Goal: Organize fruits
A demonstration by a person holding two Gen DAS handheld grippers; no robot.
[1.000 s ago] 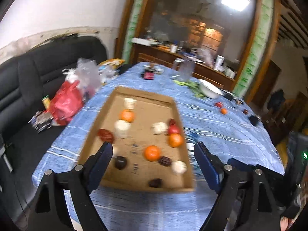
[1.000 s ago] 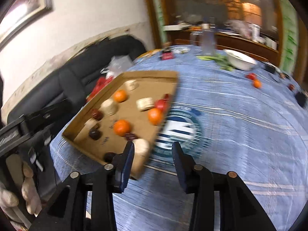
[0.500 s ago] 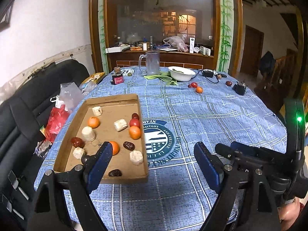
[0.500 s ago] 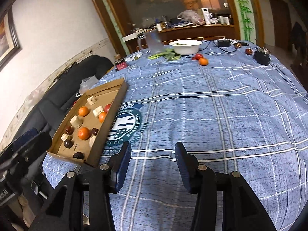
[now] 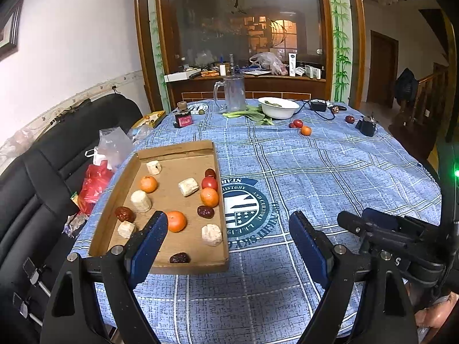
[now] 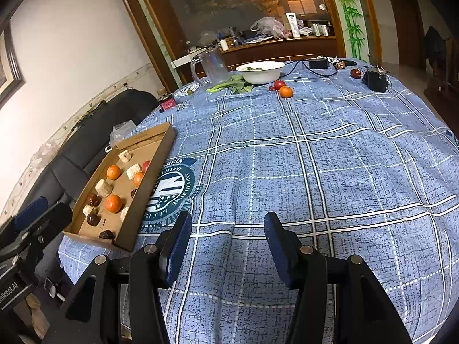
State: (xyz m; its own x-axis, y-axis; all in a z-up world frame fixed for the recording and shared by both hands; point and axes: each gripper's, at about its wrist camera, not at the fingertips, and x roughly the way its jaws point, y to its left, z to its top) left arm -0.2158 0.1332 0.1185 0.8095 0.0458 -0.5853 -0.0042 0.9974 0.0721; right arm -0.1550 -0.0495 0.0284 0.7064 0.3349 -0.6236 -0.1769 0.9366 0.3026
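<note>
A shallow cardboard tray lies at the table's left edge. It holds oranges, a red tomato, dark dates and several pale chunks. My left gripper hovers wide open at the tray's near right corner, nothing between its fingers. My right gripper hangs over bare blue cloth to the right of the tray; its jaws are opening and hold nothing. Far across the table lie a loose orange and a tomato.
A white bowl, green leaves, a glass jug, a small red jar, cables and a black device sit at the far side. A black sofa with bags stands left.
Both views swung right and levelled out, then held still. The tray shifted from the centre to the left of each view. The right gripper's fingers have spread wider.
</note>
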